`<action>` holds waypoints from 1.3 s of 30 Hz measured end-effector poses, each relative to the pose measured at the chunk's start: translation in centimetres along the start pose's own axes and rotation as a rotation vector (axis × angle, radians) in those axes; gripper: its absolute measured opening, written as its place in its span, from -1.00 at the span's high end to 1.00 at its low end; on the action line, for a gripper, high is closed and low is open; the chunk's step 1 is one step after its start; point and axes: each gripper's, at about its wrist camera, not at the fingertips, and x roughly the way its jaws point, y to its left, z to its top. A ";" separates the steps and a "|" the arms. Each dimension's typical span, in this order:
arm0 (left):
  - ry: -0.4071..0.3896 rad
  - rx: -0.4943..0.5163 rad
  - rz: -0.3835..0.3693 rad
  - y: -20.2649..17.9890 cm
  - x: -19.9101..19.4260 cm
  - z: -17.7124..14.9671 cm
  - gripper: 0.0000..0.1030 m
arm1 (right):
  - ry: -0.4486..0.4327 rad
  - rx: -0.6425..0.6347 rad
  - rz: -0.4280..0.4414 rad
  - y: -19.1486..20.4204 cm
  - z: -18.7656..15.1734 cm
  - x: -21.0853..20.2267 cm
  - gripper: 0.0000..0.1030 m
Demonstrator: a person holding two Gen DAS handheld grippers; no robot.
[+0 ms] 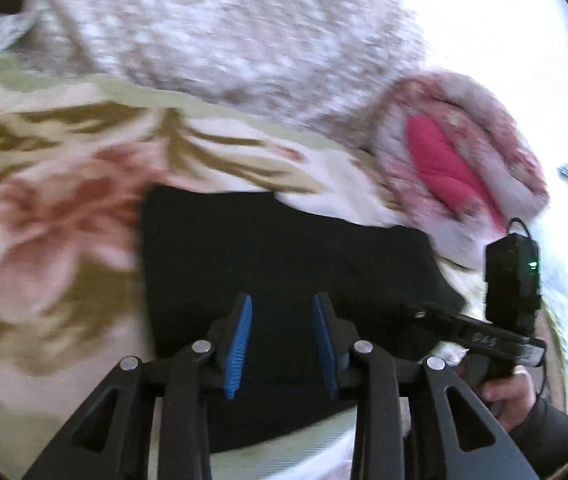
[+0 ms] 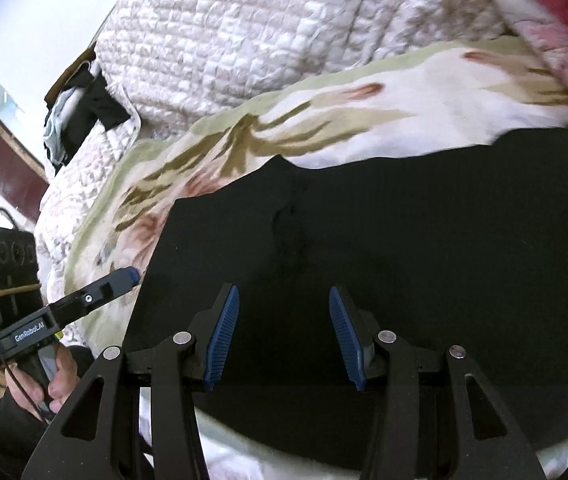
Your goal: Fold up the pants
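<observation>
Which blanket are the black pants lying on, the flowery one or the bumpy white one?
The flowery blanket. The black pants lie flat on its pink-and-olive print; the bumpy white quilt sits farther back, not touching them.

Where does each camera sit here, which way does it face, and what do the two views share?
Left wrist: on the left gripper, looking down at the pants; right gripper and its hand show.
Right wrist: on the right gripper, over the pants; left gripper and its hand show.
Shared: pants, floral sheet, quilt.
</observation>
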 end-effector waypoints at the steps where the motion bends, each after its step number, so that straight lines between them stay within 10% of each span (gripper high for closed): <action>1: -0.010 -0.012 0.031 0.9 -0.4 0.1 0.34 | 0.016 0.004 0.013 -0.2 0.5 1.1 0.07; 7: -0.022 -0.051 0.100 4.0 -1.4 -0.6 0.34 | 0.043 0.011 0.084 -0.2 1.9 3.3 0.09; 11: -0.010 -0.061 0.107 4.7 -1.4 -1.2 0.34 | 0.077 0.017 0.112 0.3 1.1 3.2 0.94; 35: 0.021 0.015 0.093 2.4 -1.4 -1.8 0.34 | -0.070 0.037 0.007 -0.3 -1.0 -3.4 0.72; 39: 0.049 0.056 0.068 1.4 -0.7 -2.6 0.34 | 0.029 -0.034 0.046 1.2 -3.4 -1.8 0.72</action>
